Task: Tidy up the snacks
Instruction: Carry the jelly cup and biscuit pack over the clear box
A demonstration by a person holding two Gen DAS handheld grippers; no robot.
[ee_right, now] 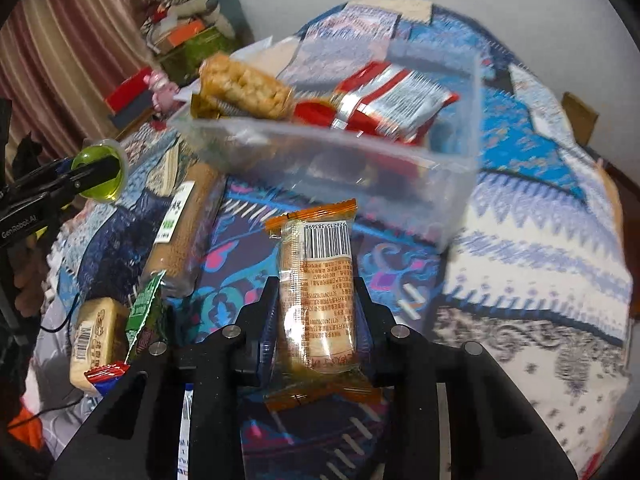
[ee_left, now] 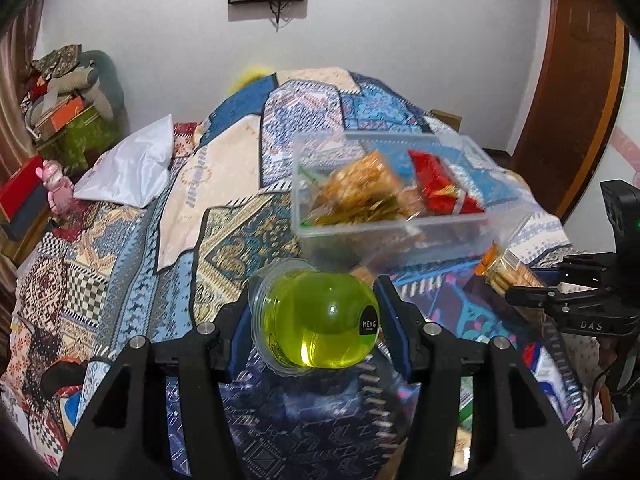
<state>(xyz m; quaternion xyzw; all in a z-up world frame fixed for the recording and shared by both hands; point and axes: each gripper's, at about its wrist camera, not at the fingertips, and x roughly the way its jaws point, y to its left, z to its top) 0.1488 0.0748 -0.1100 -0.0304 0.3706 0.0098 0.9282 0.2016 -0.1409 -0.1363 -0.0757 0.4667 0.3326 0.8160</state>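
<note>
I see even, soft indoor light; glare spot on green jelly cup [ee_left: 316, 316]; clear bin [ee_right: 332, 160] motion-blurred; fisheye bending, dark corners.

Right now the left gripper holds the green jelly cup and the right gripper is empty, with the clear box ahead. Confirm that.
Not quite. The right gripper is not empty: the right wrist view shows it shut on an orange-edged biscuit pack. The rest stands: the left gripper holds the green jelly cup, with the clear box ahead.

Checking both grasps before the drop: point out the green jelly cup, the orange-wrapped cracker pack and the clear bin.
green jelly cup [ee_left: 316, 320], left wrist view, domed body.
orange-wrapped cracker pack [ee_right: 320, 280], right wrist view, printed back.
clear bin [ee_right: 320, 160], right wrist view, near wall.
</note>
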